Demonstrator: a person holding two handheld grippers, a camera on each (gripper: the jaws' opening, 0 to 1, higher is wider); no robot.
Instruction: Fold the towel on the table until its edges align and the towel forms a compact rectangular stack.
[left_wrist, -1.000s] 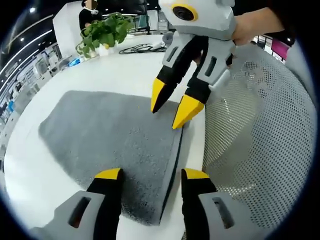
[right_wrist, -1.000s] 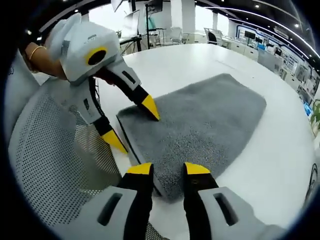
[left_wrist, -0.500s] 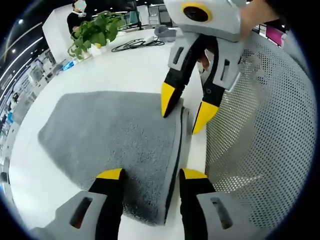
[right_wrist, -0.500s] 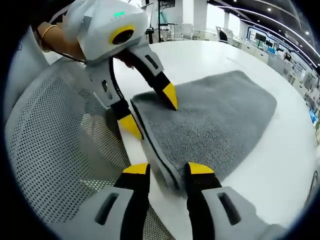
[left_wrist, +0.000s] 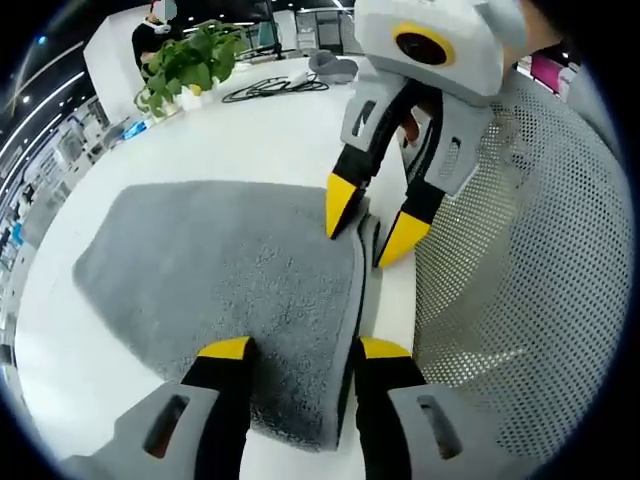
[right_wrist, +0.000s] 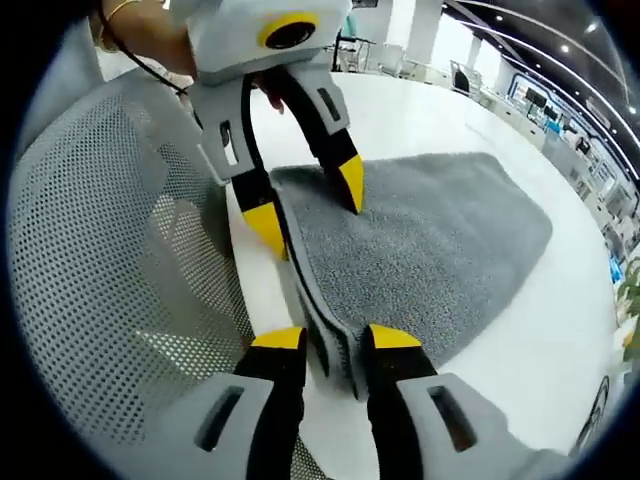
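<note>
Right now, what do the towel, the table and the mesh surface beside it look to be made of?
Towel: grey terry-like cloth, going by its nubby pile and soft doubled edge. Table: smooth white top with a dull sheen, possibly laminate. Mesh surface: pale sheet with regular round holes, likely plastic or woven mesh, perhaps a chair back.

A grey towel (left_wrist: 220, 280) of rough, matt, looped cloth is seen on a smooth white table (left_wrist: 250, 130) with a slight sheen. At three o'clock, perforated white mesh of a chair (left_wrist: 520, 260) is shown. Matt yellow tips are borne by the grippers' plastic-looking jaws.
</note>
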